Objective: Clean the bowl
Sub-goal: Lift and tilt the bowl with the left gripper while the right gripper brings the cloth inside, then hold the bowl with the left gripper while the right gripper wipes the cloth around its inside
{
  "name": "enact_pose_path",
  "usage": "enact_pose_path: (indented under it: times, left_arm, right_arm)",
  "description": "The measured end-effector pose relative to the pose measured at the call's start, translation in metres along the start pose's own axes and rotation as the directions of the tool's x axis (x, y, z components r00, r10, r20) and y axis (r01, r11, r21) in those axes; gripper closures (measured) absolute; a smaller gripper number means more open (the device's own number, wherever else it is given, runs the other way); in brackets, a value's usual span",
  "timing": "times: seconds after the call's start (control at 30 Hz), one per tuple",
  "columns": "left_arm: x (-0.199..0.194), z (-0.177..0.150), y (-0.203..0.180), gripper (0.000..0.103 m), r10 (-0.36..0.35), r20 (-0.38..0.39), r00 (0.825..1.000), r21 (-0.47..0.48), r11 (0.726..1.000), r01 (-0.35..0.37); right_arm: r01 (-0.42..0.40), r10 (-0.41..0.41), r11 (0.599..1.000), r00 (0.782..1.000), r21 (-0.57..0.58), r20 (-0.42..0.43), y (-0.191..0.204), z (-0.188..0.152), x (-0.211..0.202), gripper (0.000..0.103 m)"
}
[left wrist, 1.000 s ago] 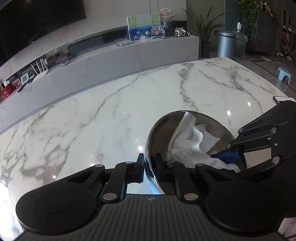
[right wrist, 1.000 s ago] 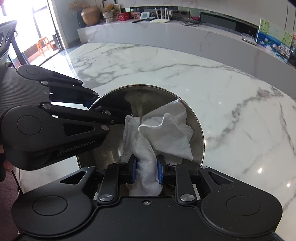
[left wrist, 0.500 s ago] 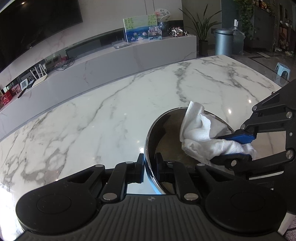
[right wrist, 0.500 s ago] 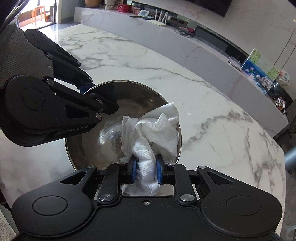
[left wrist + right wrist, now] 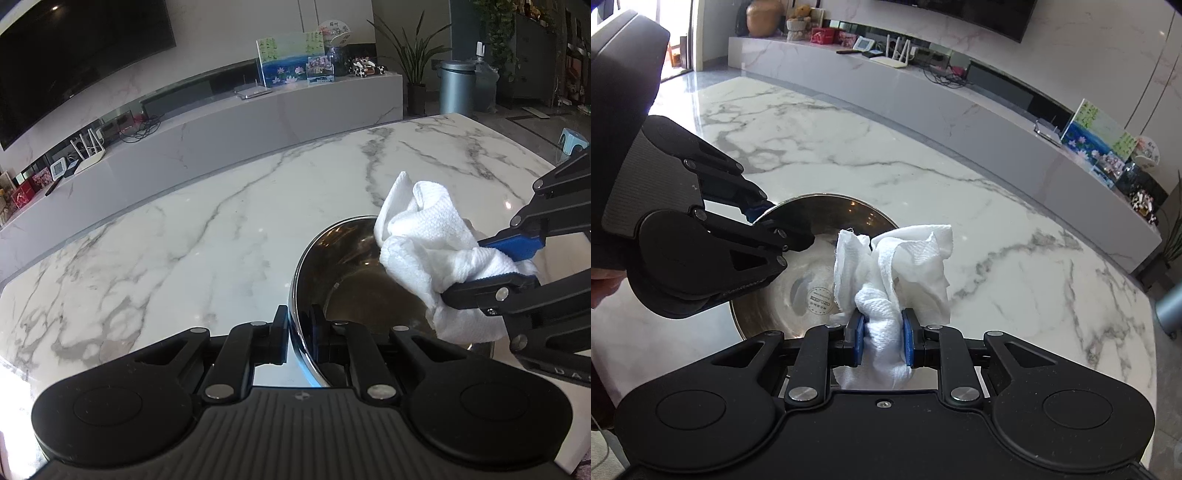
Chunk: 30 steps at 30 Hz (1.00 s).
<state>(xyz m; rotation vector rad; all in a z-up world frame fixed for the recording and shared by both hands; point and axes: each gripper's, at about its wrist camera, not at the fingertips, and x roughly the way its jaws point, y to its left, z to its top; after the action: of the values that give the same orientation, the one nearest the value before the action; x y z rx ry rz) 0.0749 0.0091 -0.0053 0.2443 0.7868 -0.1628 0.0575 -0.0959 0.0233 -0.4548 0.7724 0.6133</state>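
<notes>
Right claw (image 5: 881,341) pinches a wad of white paper towel (image 5: 894,266) between its blue pads; the bunched tail of the towel hangs below the pads. Left claw (image 5: 299,332) is pressed together on the near rim of the steel bowl (image 5: 351,280), one finger outside the wall, one inside.

Change over the last second: the towel was down in the bowl, against the inner wall and floor; half a second ago it was riding higher; now it sits up at the rim level on the right side, mostly above the bowl. The right claw has drawn back and up. The left claw's grip on the rim has not shifted.

Reading: one wiping pass looks finished, or the towel is being repositioned for another. The bowl floor is exposed in the right wrist view, with a round printed stamp (image 5: 820,300) visible at centre; the metal there looks dull and smeared, so I judge cleaning as partly done, not confirmed complete.

Bowl location: resting on the bench (image 5: 184,229), near its front edge, held steady by the left claw.

Surface: white marble with grey veining, glossy, showing light reflections. Nothing else stands on it near the bowl.

Room: long low marble cabinet (image 5: 258,122) behind the bench, with a dark wall screen (image 5: 74,48) above, a white router (image 5: 895,61), a flower picture (image 5: 290,61), a potted plant (image 5: 417,62) and a grey bin (image 5: 458,86).
</notes>
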Motion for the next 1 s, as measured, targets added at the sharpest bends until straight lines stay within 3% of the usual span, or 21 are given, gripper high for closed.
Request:
enact_pose_path:
  times: [0.27, 0.4, 0.67, 0.83, 1.0]
  left_arm:
    - [0.0, 0.001, -0.001, 0.094, 0.007, 0.016, 1.0, 0.013, 1.0, -0.007]
    - [0.001, 0.002, 0.001, 0.094, -0.002, 0.018, 1.0, -0.001, 1.0, 0.002]
    - [-0.001, 0.001, 0.0, 0.093, -0.005, 0.033, 0.999, 0.004, 1.0, 0.005]
    - [0.0, 0.0, -0.001, 0.093, -0.004, 0.029, 1.0, -0.004, 1.0, 0.004]
    - [0.004, -0.003, -0.001, 0.08, -0.046, -0.025, 0.999, -0.081, 0.996, 0.043]
  right_arm:
    - [-0.164, 0.163, 0.986, 0.985, -0.026, -0.049, 0.009, -0.001, 0.006, 0.085]
    - [-0.188, 0.186, 0.982, 0.979, -0.016, -0.079, 0.015, -0.004, 0.013, 0.085]
    - [-0.174, 0.174, 0.985, 0.977, 0.016, -0.125, 0.021, -0.006, 0.025, 0.085]
    - [-0.106, 0.113, 0.993, 0.986, 0.06, -0.125, 0.019, -0.008, 0.03, 0.085]
    - [-0.082, 0.108, 0.977, 0.987, 0.196, -0.123, 0.01, -0.012, 0.032, 0.085]
